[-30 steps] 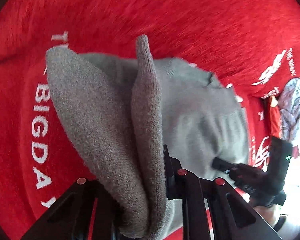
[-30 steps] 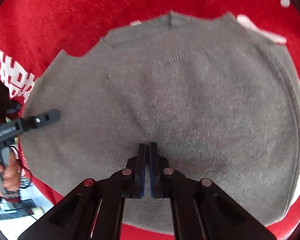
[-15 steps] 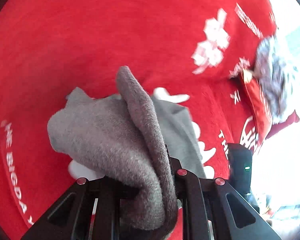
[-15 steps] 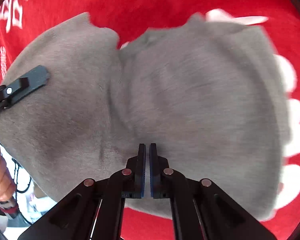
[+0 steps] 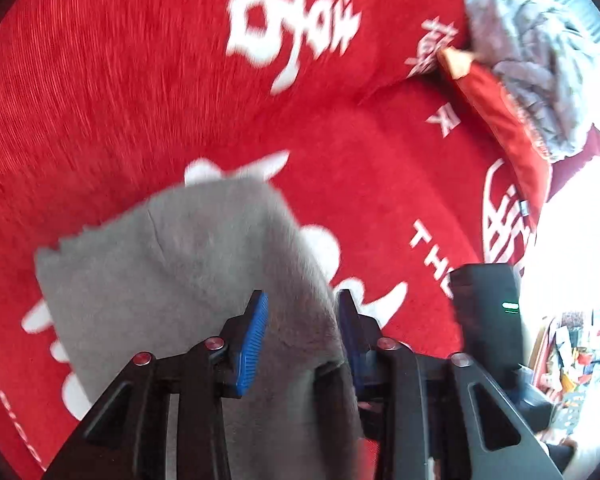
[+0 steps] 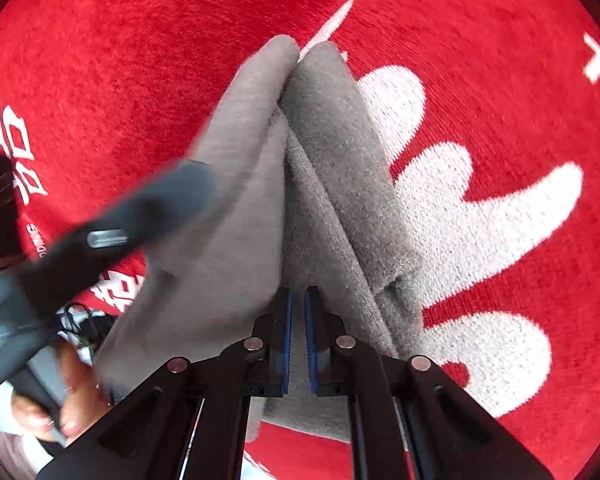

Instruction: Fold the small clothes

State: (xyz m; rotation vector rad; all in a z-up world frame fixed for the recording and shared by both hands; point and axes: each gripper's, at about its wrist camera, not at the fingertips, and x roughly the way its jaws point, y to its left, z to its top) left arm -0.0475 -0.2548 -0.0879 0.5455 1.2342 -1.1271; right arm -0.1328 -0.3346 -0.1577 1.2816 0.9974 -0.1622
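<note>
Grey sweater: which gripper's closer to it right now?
Right, barely. Right gripper pinches a fold of the grey sweater, narrow jaws just easing open. Left gripper has cloth between wider, just-opened jaws, pads apparently clear.

On my left wrist view the red blanket (image 5: 340, 184) carries white woven lettering "THE" (image 5: 430, 258) near its right edge, beside large white Chinese-style characters (image 5: 296, 12) too blurred for me to read. Nothing else is legible.
</note>
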